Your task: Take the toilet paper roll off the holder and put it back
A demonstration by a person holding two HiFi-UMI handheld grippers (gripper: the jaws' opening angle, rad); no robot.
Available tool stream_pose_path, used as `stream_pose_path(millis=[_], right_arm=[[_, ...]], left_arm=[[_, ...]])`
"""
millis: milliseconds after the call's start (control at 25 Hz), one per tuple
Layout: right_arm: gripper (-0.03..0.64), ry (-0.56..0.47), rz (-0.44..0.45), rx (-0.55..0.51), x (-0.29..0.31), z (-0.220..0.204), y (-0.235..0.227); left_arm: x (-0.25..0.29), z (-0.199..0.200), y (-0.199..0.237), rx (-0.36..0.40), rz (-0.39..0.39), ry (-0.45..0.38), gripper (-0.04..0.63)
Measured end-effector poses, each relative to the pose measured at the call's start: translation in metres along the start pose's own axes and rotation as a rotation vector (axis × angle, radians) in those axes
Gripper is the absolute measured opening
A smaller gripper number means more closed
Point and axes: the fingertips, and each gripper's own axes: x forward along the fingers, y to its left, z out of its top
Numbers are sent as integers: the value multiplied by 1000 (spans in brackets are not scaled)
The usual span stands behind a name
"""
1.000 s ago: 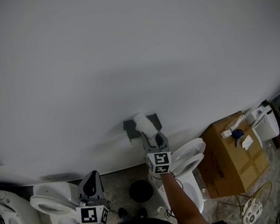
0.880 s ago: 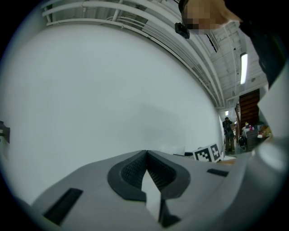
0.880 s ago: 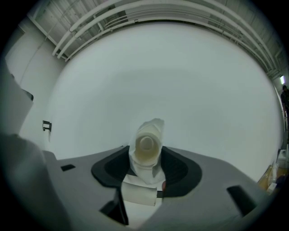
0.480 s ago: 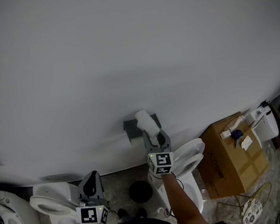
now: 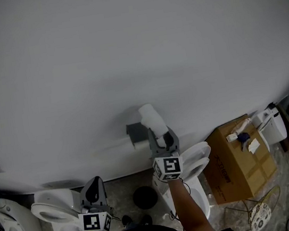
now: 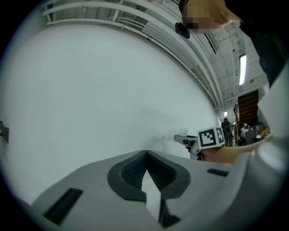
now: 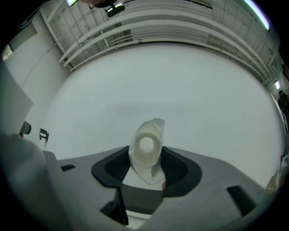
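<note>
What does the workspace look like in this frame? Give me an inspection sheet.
Surface: bare white wall; grey floor below.
Job's things: toilet paper roll held up and right of the dark holder, apparently off it.
Clutter: cardboard box with small items on top; black round object on the floor.
Grippers: right gripper shut on the roll; left gripper shut, empty.
Cables: cord looped on the floor by the box.
Surroundings: toilets along the wall.

Industrial hall with toilets, cardboard box
</note>
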Motion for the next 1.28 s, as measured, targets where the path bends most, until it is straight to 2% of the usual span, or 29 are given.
stream_pose_path(millis=[360,560,840,1280], right_arm=[[206,-99,-14,-12,-7,46,1],[206,-121,-15,-23,-6,55,3],[206,-83,-20,-15,-2,36,2],[206,30,-20,-4,3,-21,5]], left_arm=[[-4,-1,1,-3,-2,-1,3],[-3,-2,3,-4,-1,0,3],[0,-1,5,0,0,3,3],[0,-4,8,0,4,12,3]])
